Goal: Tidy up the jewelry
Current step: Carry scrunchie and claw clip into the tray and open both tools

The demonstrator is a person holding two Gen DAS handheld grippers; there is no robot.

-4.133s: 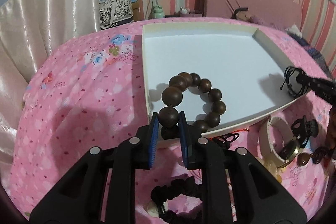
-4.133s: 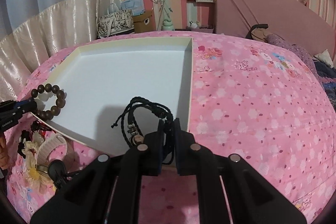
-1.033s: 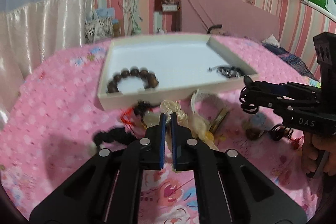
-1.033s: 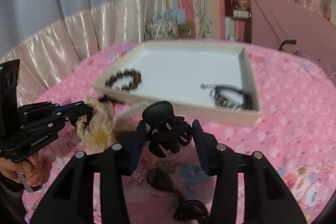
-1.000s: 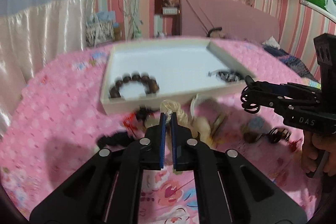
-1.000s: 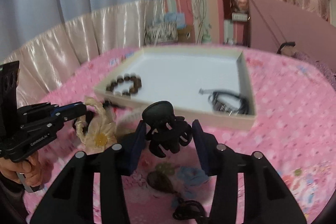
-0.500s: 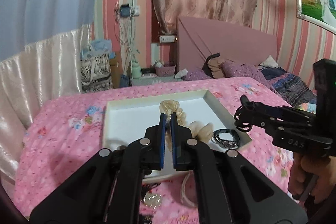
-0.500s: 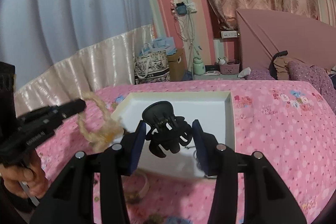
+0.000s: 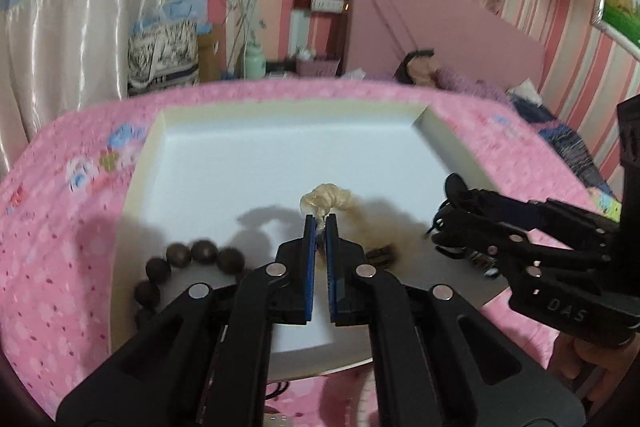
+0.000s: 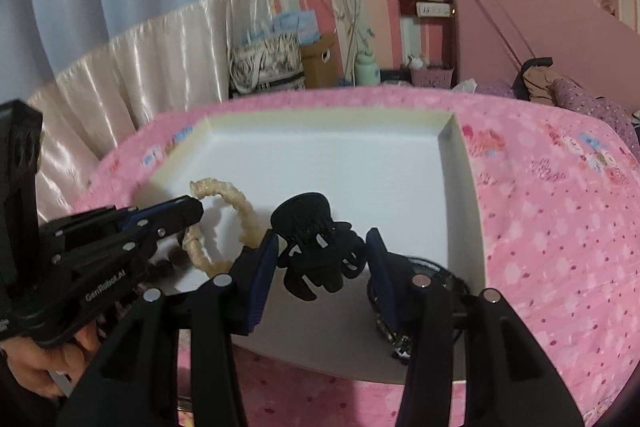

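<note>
Jewelry tray, a shallow white rectangular box (image 10: 460,163), lies on the pink floral bed (image 10: 560,211). Above its near edge, the right claw (image 10: 320,263) clamps a black plastic hair clip (image 10: 312,259), and the left claw (image 9: 318,223) pinches a cream braided hair tie (image 9: 326,197).

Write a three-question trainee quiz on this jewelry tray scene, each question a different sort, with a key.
1. True or false: the left gripper is shut on the cream braided hair tie.
2. What does the right gripper hold? A) black claw clip B) wooden bead bracelet C) nothing
3. Fill in: the bead bracelet lies inside the white ____.

Key: 1 true; 2 A; 3 tray.
</note>
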